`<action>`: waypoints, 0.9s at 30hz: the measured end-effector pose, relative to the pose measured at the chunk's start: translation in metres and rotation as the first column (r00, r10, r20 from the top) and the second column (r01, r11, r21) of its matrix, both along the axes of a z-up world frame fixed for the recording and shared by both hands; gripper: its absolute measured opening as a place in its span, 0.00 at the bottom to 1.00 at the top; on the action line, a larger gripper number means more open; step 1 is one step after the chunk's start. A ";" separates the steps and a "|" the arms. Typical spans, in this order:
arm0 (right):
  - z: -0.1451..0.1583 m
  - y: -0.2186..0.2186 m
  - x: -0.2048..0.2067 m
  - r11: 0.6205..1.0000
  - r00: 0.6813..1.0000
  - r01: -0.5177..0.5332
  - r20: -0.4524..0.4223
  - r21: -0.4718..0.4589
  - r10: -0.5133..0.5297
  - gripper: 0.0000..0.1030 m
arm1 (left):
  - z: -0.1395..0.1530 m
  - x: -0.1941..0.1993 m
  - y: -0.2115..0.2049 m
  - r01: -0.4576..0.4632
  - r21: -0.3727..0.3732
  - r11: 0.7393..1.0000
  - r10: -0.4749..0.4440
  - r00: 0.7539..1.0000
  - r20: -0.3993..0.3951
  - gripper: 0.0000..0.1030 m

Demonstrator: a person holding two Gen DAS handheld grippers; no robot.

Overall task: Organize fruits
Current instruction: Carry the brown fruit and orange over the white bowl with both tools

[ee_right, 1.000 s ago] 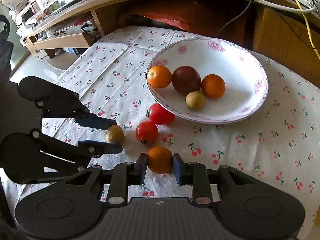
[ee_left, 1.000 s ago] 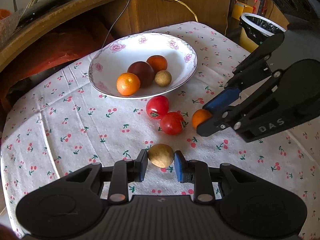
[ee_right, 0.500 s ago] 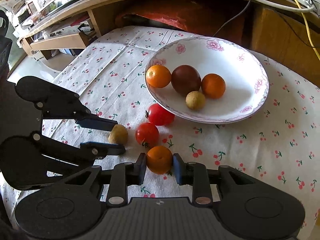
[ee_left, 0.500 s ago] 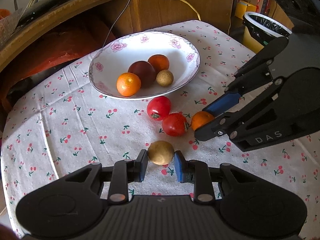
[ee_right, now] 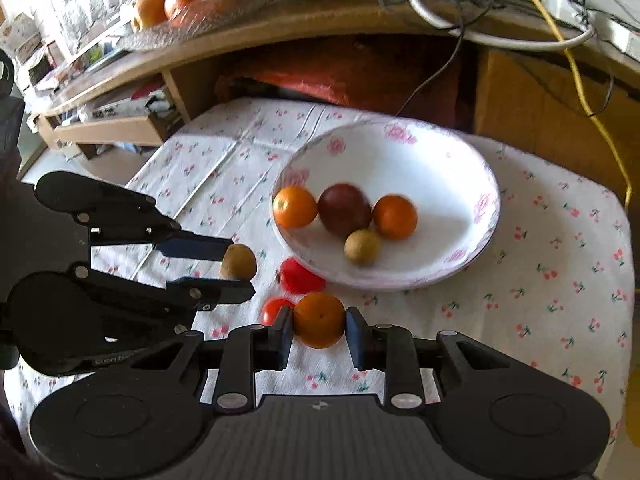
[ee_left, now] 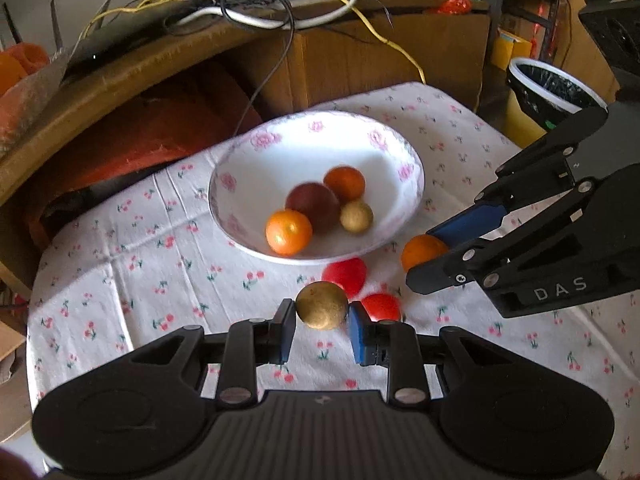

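Two tools loaded | left tool (ee_left: 322,314) grips brown fruit (ee_left: 322,306) | right tool (ee_right: 319,330) grips orange (ee_right: 319,319) | fruit dish (ee_right: 208,8) in right view only

A lived-in home: cherry-print tablecloth (ee_left: 120,264), floral bowl (ee_left: 256,160), cluttered wooden shelf (ee_right: 320,28).

A table is covered by a white tablecloth (ee_left: 120,280) printed with small red cherries, creased in straight fold lines. A wide white bowl (ee_right: 440,168) with pink flowers around its rim is set on the cloth toward the far side. Two red tomatoes (ee_left: 347,276) (ee_left: 382,307) are seen lying directly on the cloth just in front of the bowl, close together, the farther one partly tucked under the bowl's rim.
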State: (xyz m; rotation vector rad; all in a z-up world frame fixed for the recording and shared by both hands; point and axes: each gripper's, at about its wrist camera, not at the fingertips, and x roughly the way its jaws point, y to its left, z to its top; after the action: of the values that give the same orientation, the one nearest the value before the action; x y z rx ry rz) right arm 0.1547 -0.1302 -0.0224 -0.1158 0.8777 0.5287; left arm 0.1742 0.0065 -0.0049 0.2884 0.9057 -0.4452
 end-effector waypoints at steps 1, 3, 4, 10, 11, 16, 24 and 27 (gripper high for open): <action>0.002 -0.001 0.002 1.000 1.000 0.006 0.007 0.002 -0.006 0.23 | 0.001 0.002 -0.002 -0.001 -0.001 1.000 0.001 1.000 0.004 0.35; 0.005 -0.002 0.004 1.000 1.000 0.019 0.020 0.010 -0.020 0.23 | 0.002 0.006 -0.005 -0.001 -0.006 1.000 0.001 1.000 0.011 0.35; 0.006 -0.004 0.006 1.000 0.999 0.022 0.026 0.014 -0.023 0.23 | 0.003 0.008 -0.007 0.000 -0.008 1.000 0.000 1.000 0.013 0.35; 0.005 -0.008 0.014 0.999 0.998 0.050 0.030 0.016 -0.051 0.23 | 0.000 0.020 -0.008 -0.021 -0.017 1.000 0.021 1.000 0.012 0.35; 0.004 -0.009 0.015 0.998 0.998 0.053 0.031 0.015 -0.053 0.23 | 0.000 0.022 -0.008 -0.022 -0.018 1.000 0.023 1.000 0.012 0.35; 0.003 -0.009 0.022 0.998 0.997 0.062 0.037 0.020 -0.063 0.23 | -0.001 0.030 -0.011 -0.021 -0.020 1.000 0.022 1.000 0.019 0.35; -0.001 -0.007 0.033 0.997 0.997 0.072 0.040 0.025 -0.073 0.23 | -0.003 0.042 -0.009 -0.034 -0.024 0.999 0.034 0.999 0.032 0.35; -0.002 -0.006 0.036 0.997 0.996 0.074 0.039 0.022 -0.075 0.23 | -0.006 0.046 -0.010 -0.033 -0.022 0.999 0.034 0.999 0.031 0.35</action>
State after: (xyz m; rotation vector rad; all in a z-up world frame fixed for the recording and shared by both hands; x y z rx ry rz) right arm 0.1904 -0.1367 -0.0248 -0.0744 0.8344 0.4640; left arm 0.2202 -0.0035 -0.0109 0.2592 0.8729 -0.4180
